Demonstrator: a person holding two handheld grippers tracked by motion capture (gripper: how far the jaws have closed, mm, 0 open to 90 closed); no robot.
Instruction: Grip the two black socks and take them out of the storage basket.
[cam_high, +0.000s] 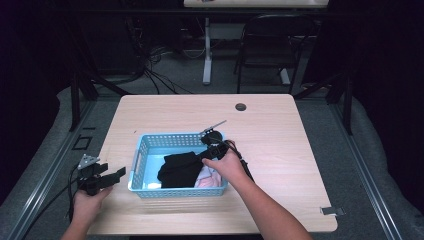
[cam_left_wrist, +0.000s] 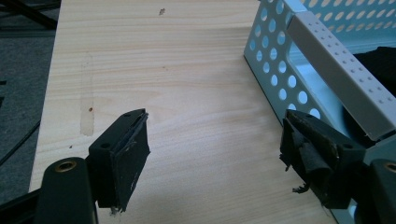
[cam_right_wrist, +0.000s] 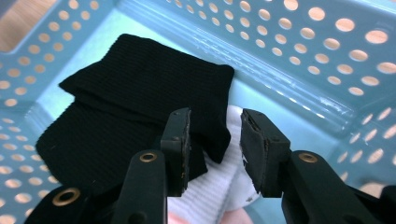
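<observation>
1. Forearms reach in from below in the high view; the left gripper (cam_high: 102, 178) hovers beside the blue basket (cam_high: 141, 150), on the table (cam_high: 270, 130).
2. Left gripper view: jaws spread wide.
3. Right gripper view: the right gripper (cam_right_wrist: 215, 140), jaws slightly parted, sits over the black cloth (cam_right_wrist: 121, 112) and white cloth (cam_right_wrist: 210, 191).

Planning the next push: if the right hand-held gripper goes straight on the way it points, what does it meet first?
Probably the black sock and the white sock under it, inside the blue basket. The right hand-held gripper is open just above them; depth is unclear.
</observation>
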